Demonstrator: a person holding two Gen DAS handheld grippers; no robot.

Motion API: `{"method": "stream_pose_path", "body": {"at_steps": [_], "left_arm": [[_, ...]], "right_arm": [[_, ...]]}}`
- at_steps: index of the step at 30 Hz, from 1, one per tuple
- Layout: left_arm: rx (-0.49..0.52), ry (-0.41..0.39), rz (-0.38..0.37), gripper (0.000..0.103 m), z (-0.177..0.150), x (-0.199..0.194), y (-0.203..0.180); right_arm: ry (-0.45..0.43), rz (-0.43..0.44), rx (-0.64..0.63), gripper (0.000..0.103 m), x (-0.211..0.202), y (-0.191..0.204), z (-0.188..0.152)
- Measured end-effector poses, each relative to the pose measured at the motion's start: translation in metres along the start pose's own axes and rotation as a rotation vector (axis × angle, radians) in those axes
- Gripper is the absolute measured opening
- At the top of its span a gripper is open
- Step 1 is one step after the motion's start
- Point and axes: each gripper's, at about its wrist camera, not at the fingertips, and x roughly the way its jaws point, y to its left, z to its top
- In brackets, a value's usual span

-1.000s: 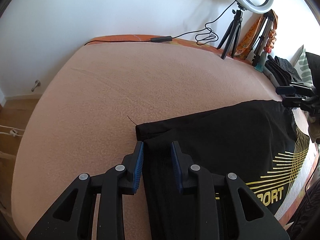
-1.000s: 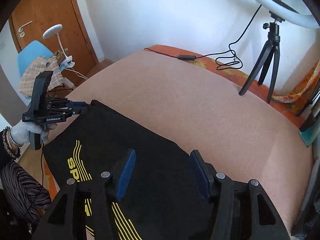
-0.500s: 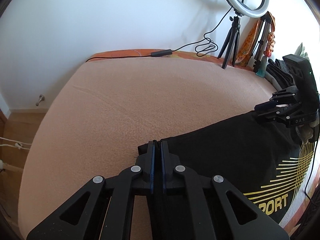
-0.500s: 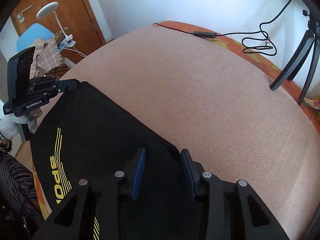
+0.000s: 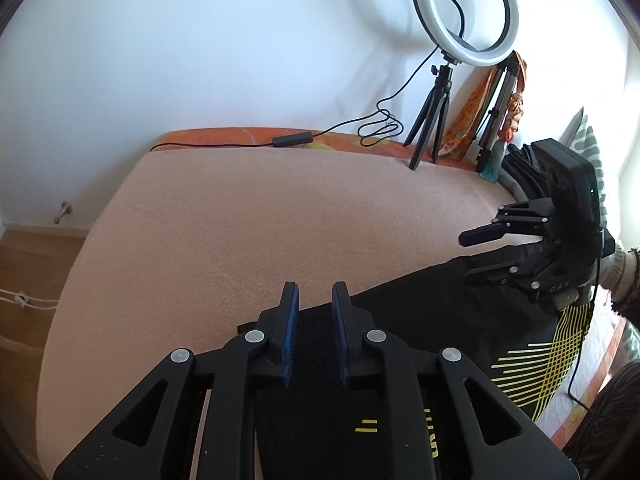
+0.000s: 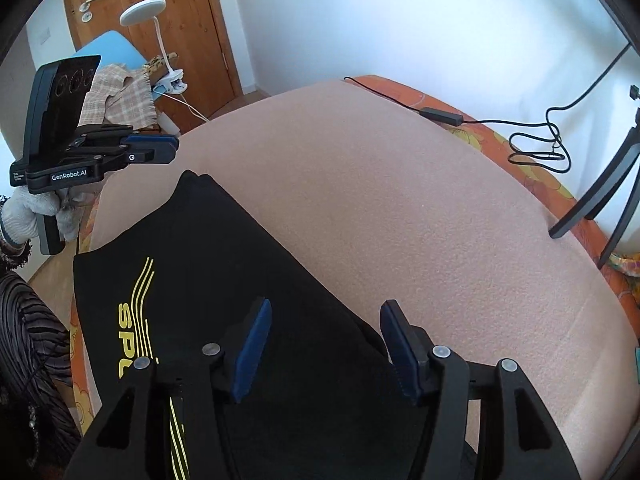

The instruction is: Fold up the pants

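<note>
Black pants [image 5: 420, 320] with yellow print lie flat on the peach blanket [image 5: 260, 220] at the bed's near side. My left gripper [image 5: 313, 292] hovers just above the pants' narrow end. Its jaws are opening, a small gap shows between the blue pads, and no cloth is pinched. In the right wrist view the left gripper [image 6: 168, 148] hangs clear above the pants' [image 6: 208, 260] far corner. My right gripper [image 6: 324, 308] stands over the pants' far edge with its jaws opening wide and nothing pressed between them. The left wrist view shows the right gripper [image 5: 469, 257] from the side, above the cloth.
A ring light [image 5: 466, 16] on a small tripod stands at the bed's far edge, with its cable [image 5: 376, 128] coiled beside it. Dark clothes [image 5: 528, 168] are piled at the far right. Past the bed's left end are a wooden door [image 6: 160, 20], a lamp [image 6: 144, 12] and a blue chair [image 6: 108, 44].
The left jaws closed on the pants' end half a second ago, then parted again as the gripper rose. The right jaws narrowed and widened again, and that gripper rolled and shifted along the pants' edge.
</note>
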Motion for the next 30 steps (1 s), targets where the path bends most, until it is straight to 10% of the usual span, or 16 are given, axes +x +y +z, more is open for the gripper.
{"method": "stream_pose_path", "body": {"at_steps": [7, 18, 25, 30], "left_arm": [[-0.035, 0.059, -0.14, 0.025, 0.011, 0.034, -0.026], [0.076, 0.183, -0.237, 0.025, -0.004, 0.081, -0.071], [0.226, 0.222, -0.29, 0.025, -0.03, 0.081, -0.106], [0.24, 0.218, -0.313, 0.025, -0.034, 0.077, -0.111]], "right_arm": [[0.067, 0.018, -0.101, 0.004, 0.018, 0.024, -0.001], [0.075, 0.094, -0.003, 0.002, 0.004, 0.023, -0.029], [0.095, 0.136, 0.076, 0.032, -0.029, 0.009, -0.032], [0.106, 0.037, 0.163, 0.032, -0.041, -0.006, -0.008]]}}
